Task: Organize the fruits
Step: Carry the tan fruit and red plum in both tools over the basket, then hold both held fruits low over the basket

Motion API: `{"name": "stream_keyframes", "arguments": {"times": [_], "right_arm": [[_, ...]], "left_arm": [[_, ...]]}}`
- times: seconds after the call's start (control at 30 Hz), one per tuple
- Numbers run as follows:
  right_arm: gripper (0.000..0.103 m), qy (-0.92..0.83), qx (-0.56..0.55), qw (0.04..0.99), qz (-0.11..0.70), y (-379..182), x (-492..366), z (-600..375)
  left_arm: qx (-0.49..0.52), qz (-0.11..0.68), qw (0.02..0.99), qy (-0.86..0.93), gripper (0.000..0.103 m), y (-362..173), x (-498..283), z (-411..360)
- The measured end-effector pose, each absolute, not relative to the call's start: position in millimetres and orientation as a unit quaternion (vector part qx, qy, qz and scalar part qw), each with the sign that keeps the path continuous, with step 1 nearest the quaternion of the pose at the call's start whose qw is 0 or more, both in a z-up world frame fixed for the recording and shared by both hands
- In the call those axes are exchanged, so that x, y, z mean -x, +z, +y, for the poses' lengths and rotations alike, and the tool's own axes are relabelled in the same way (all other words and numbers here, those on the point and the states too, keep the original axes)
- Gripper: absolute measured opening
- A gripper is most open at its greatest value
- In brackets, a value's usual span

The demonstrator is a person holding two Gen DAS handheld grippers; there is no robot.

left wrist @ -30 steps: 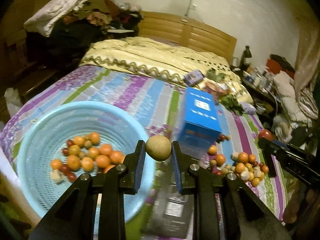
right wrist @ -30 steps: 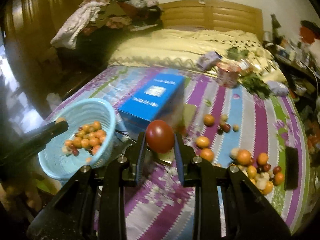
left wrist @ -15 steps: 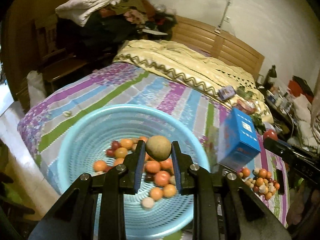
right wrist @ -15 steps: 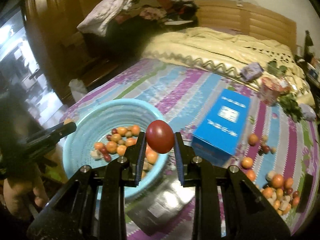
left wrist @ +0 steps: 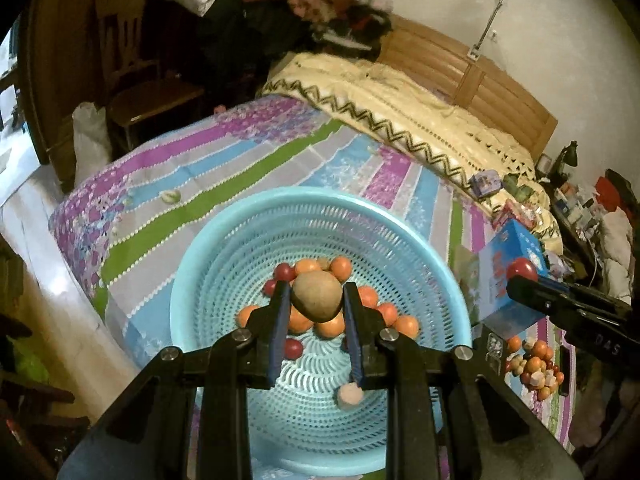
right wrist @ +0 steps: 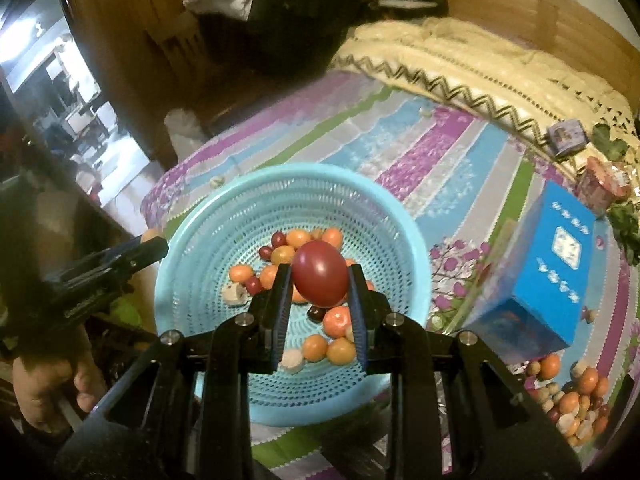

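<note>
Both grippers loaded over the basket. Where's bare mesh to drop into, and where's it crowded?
In the blue basket, bare mesh runs along the near wall and the left side. Fruit crowds the middle, under the red fruit and brown fruit. The loose fruit pile crowds the bedspread right of it.

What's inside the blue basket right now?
The blue basket holds a loose pile of small orange and dark red fruits plus two pale pieces. The right claw and its red fruit cover the pile's middle.
</note>
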State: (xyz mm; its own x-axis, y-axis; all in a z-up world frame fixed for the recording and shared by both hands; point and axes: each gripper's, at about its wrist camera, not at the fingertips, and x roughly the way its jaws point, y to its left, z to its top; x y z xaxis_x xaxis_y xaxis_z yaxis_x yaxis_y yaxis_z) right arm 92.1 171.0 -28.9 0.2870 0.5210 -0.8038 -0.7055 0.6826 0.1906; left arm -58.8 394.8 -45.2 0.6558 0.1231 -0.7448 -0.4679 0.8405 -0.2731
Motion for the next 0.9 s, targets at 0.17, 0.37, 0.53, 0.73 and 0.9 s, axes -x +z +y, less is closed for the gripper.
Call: {"name": "stream_keyframes", "arguments": {"times": [0.17, 0.37, 0.53, 0.73, 0.9], "right_arm": [[0.028, 0.383, 0.12, 0.778, 0.483, -43, -95, 186], [0.028, 0.383, 0.139, 0.759, 0.507, -55, -95, 199], [0.028, 0.382, 0.15, 0.751, 0.516, -62, -93, 203], [0.028, 0.381, 0.153, 0.75, 0.518, -63, -93, 204], [0.028, 0.38, 0.152, 0.75, 0.519, -65, -94, 203]], "left_arm": [[0.238, 0.408, 0.867, 0.159, 0.026, -63, 55, 406], [0.249, 0.436, 0.852, 0.146, 0.026, -83, 49, 413], [0.251, 0.446, 0.847, 0.141, 0.026, -94, 47, 414], [0.254, 0.455, 0.843, 0.134, 0.026, -101, 43, 414], [0.255, 0.458, 0.841, 0.135, 0.026, -105, 42, 417]]}}
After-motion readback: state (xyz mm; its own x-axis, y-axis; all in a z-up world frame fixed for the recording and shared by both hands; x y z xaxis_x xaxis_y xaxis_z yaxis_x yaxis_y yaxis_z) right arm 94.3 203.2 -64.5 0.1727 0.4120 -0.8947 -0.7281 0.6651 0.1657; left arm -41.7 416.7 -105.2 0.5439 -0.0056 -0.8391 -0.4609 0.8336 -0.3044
